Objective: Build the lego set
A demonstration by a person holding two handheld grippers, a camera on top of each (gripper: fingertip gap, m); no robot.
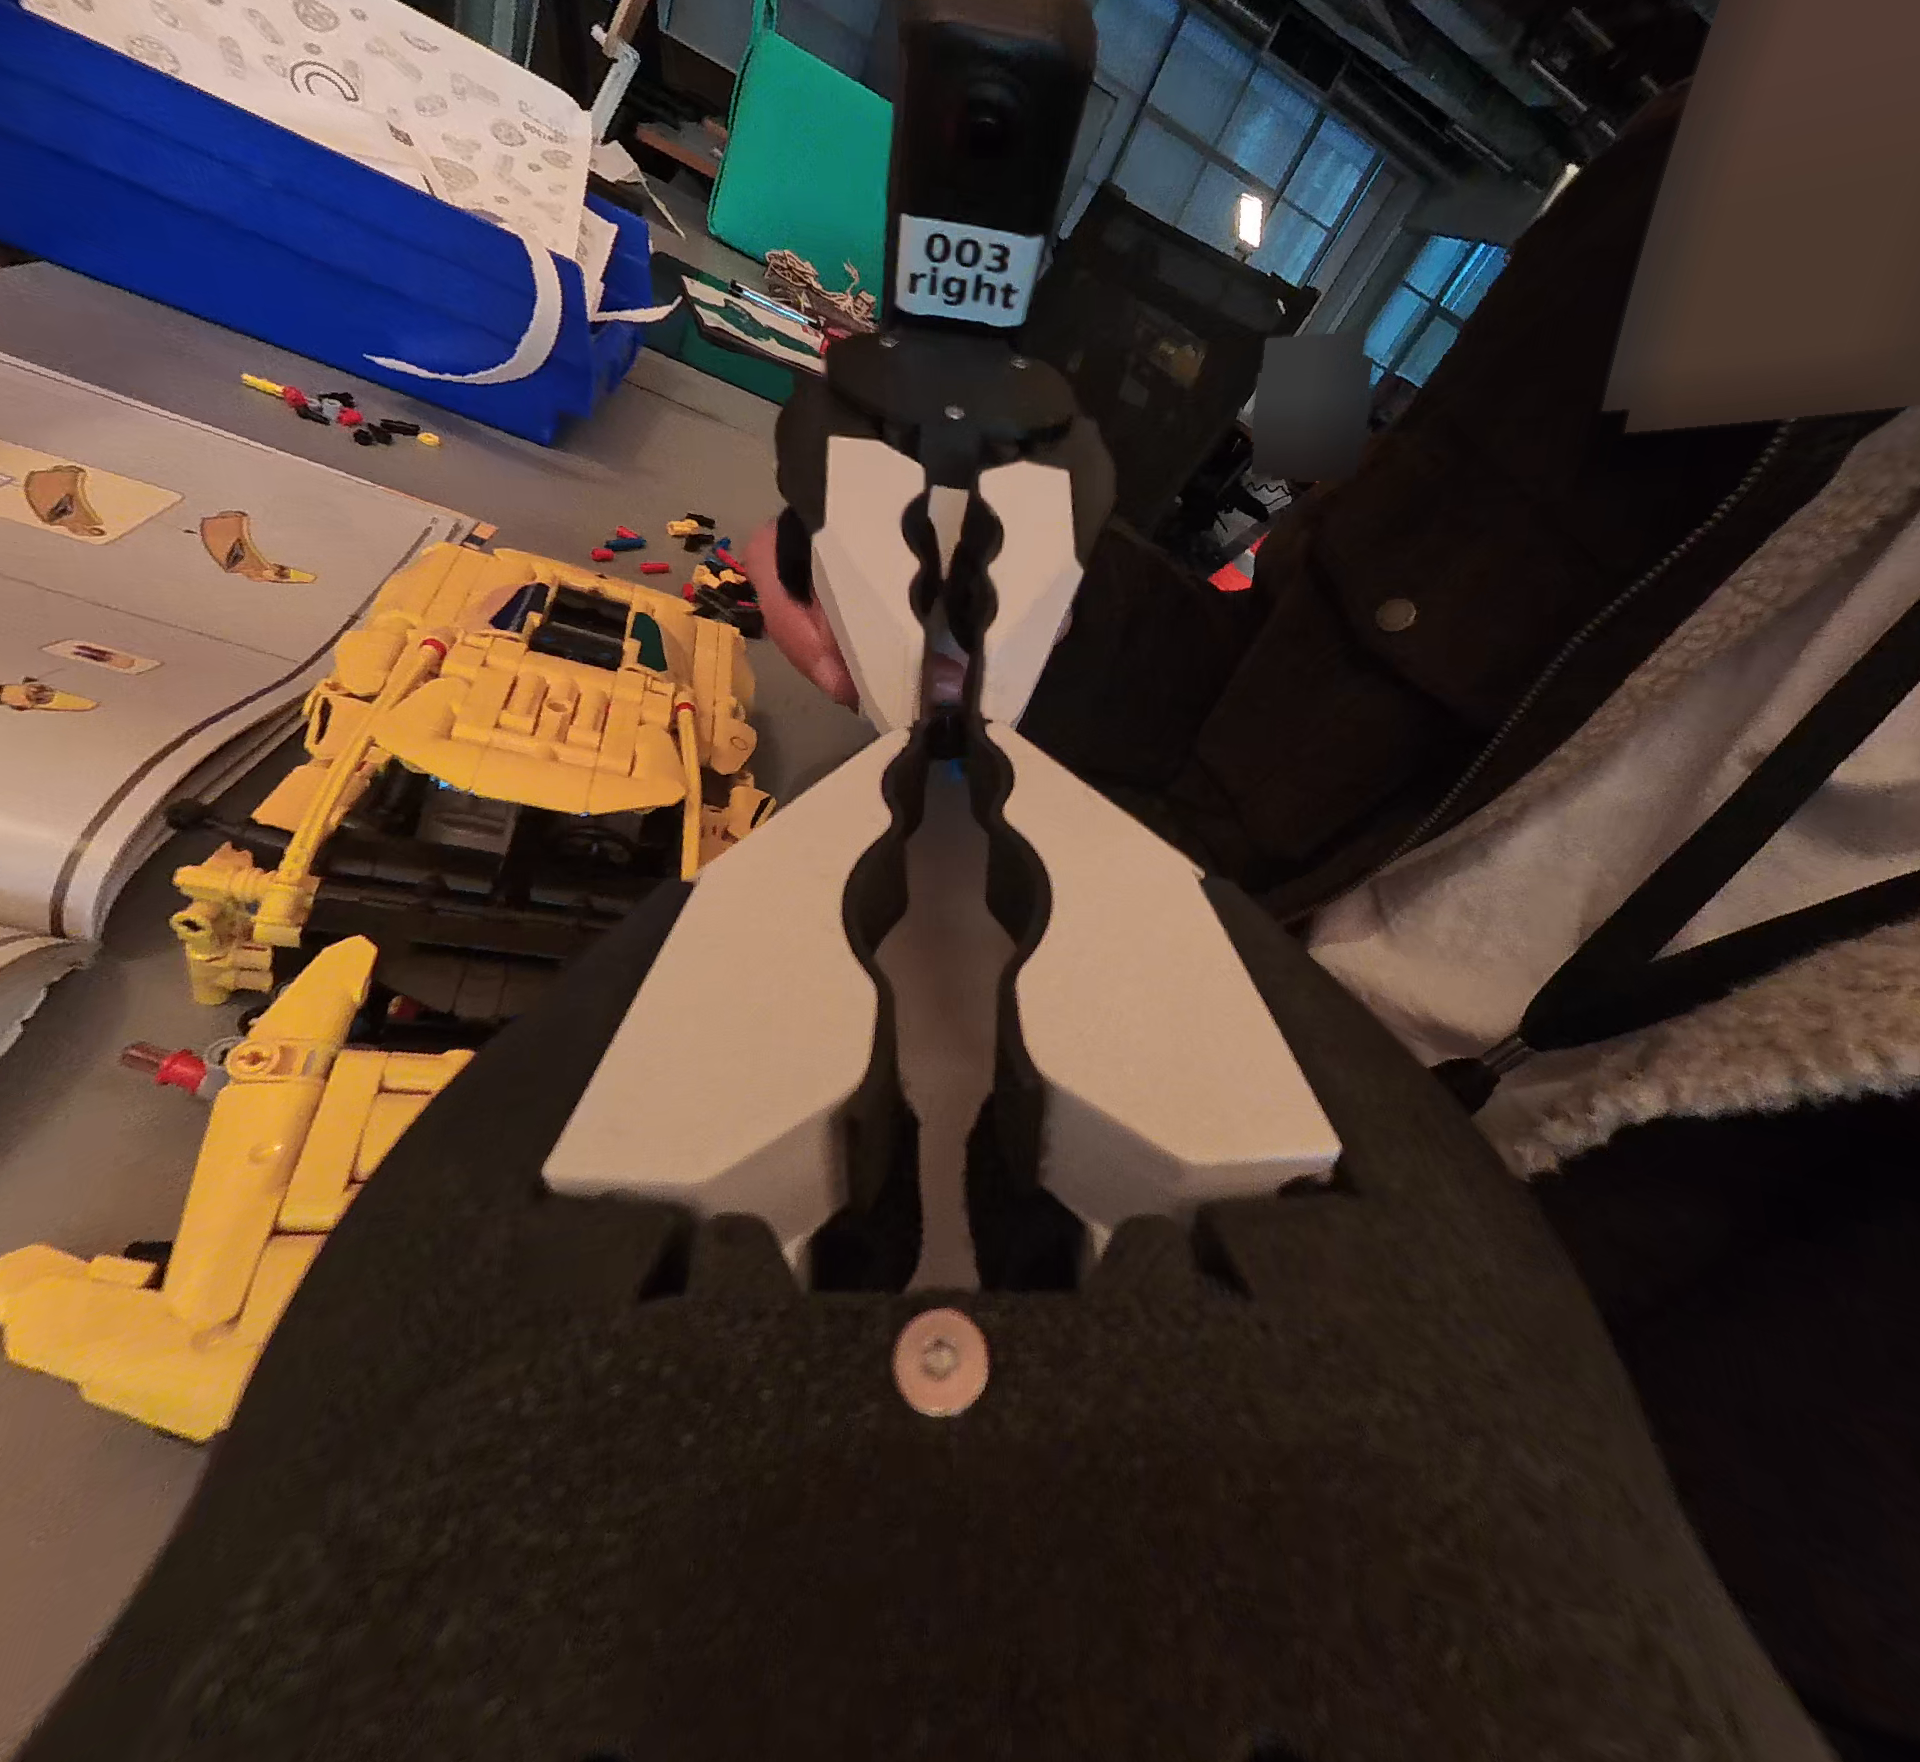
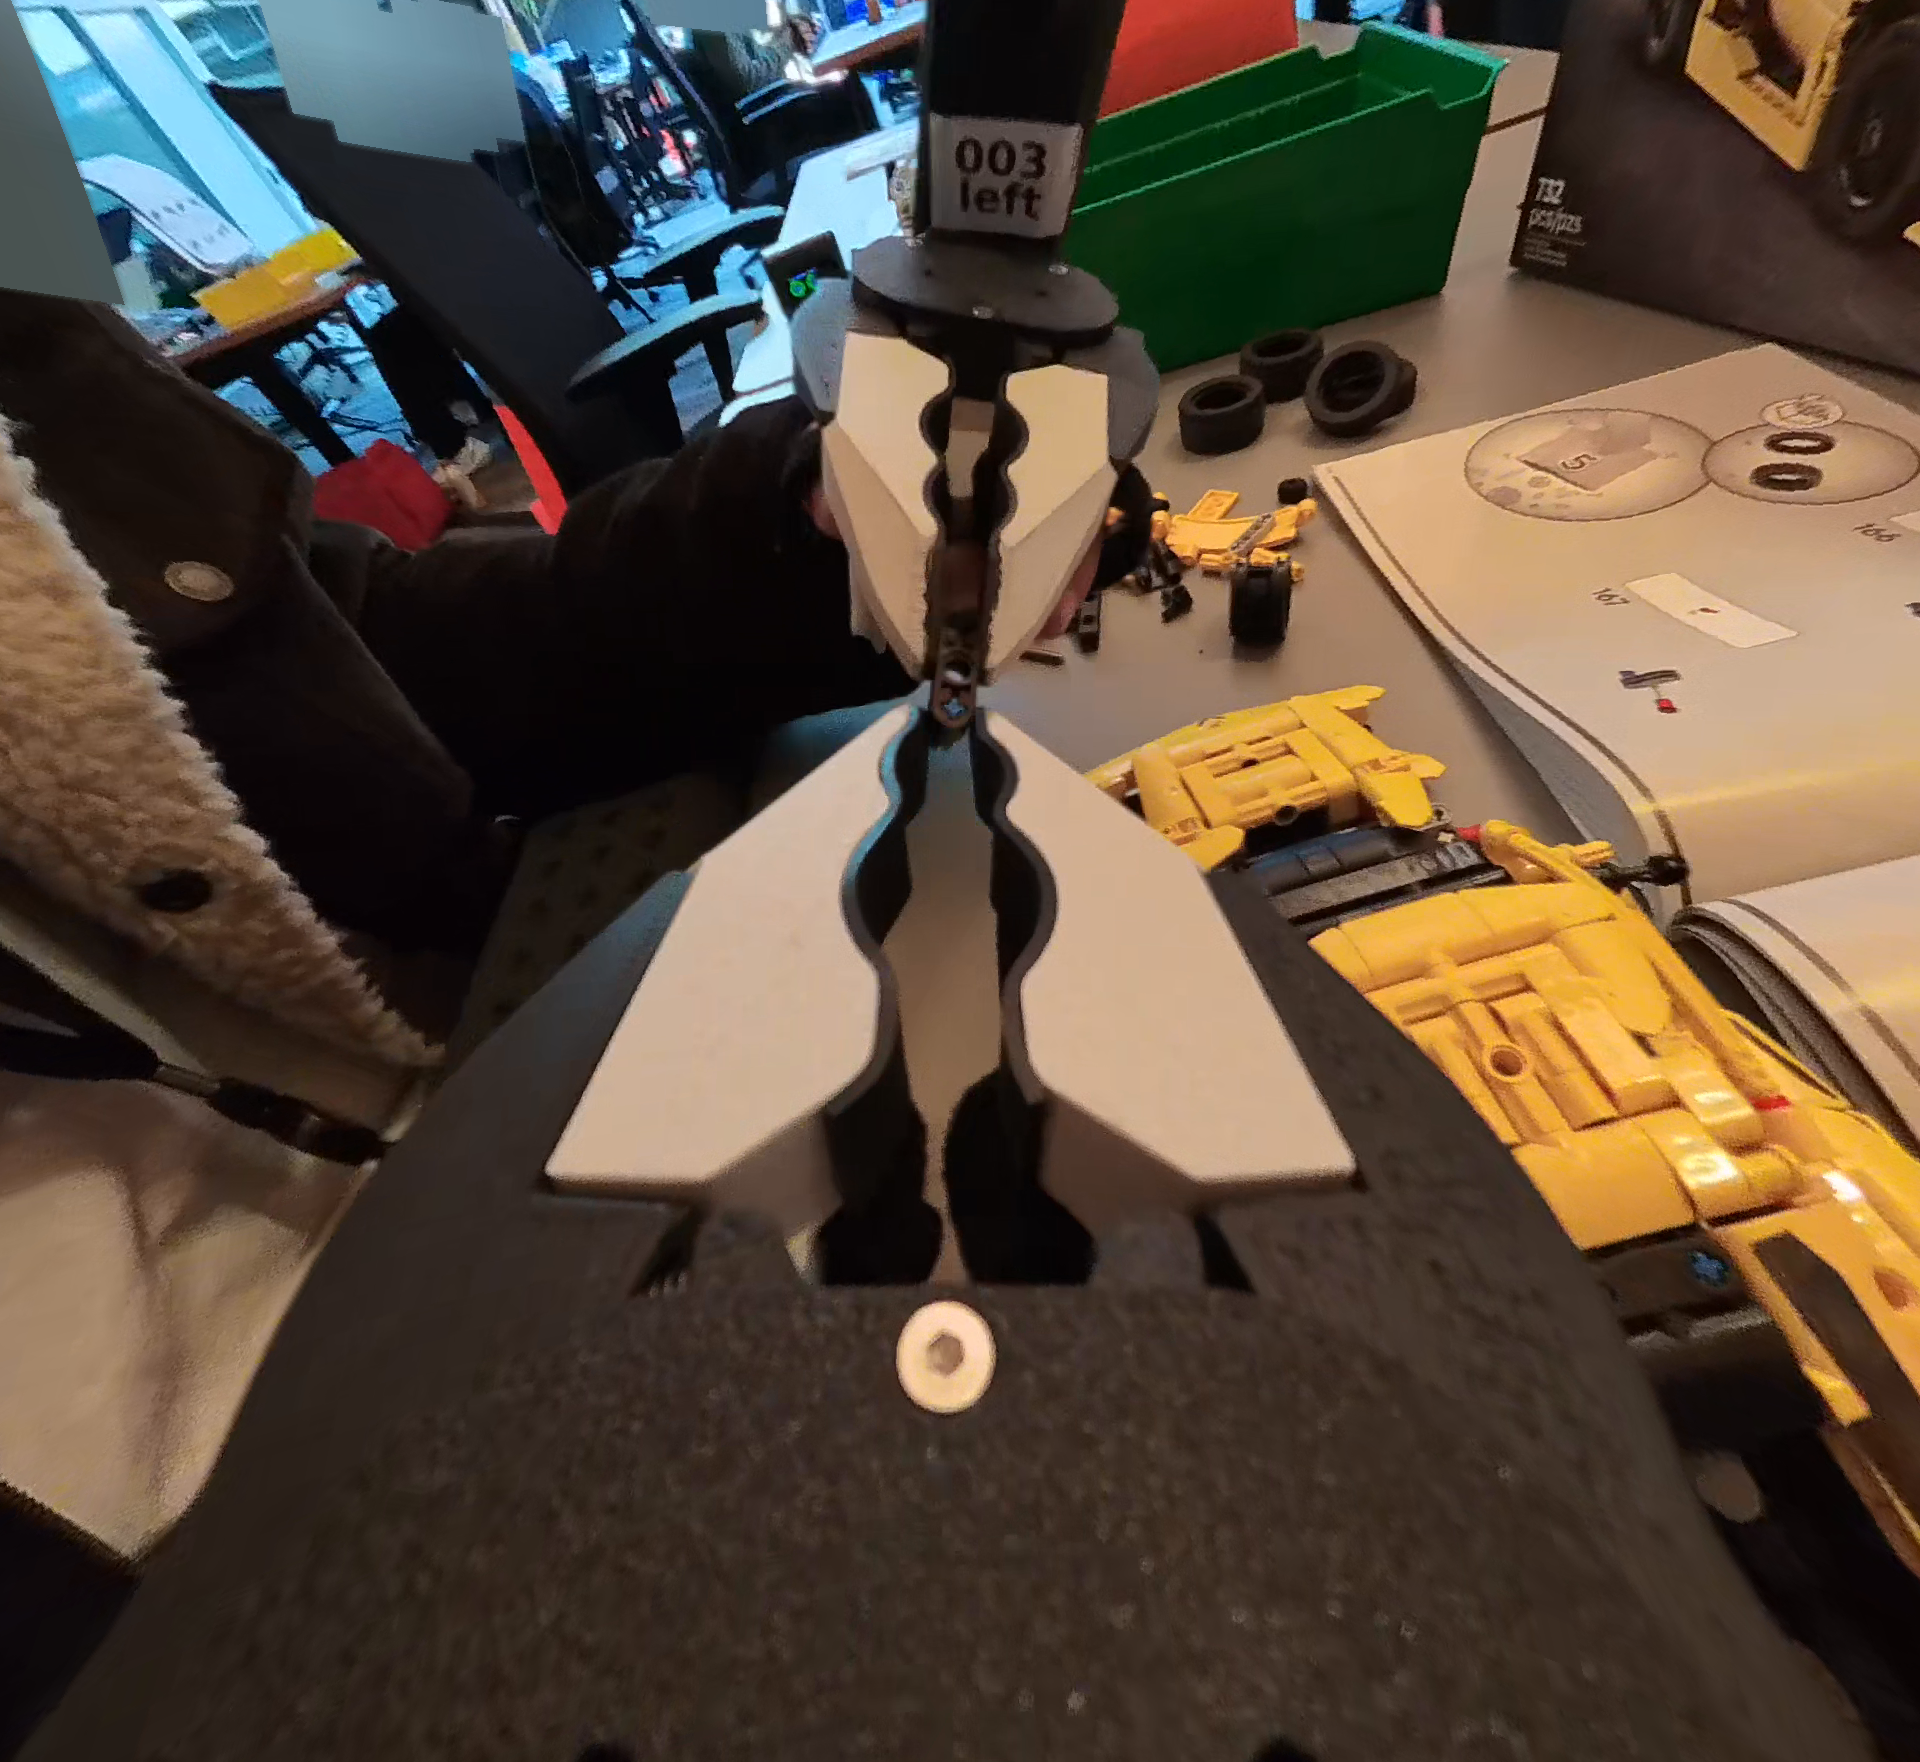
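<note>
Working above the table (image 2: 1340, 569) beside the yellow car (image 1: 520, 725), we hold both grippers tip to tip, left gripper (image 1: 948, 725) and right gripper (image 2: 951, 725) each clamped on a small, stiff, light black beam (image 2: 954, 663), best pinched by its ends.

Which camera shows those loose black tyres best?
The right wrist view: three black tyres lie in plain sight on the table before the green bin. The left wrist view shows none of them.
</note>
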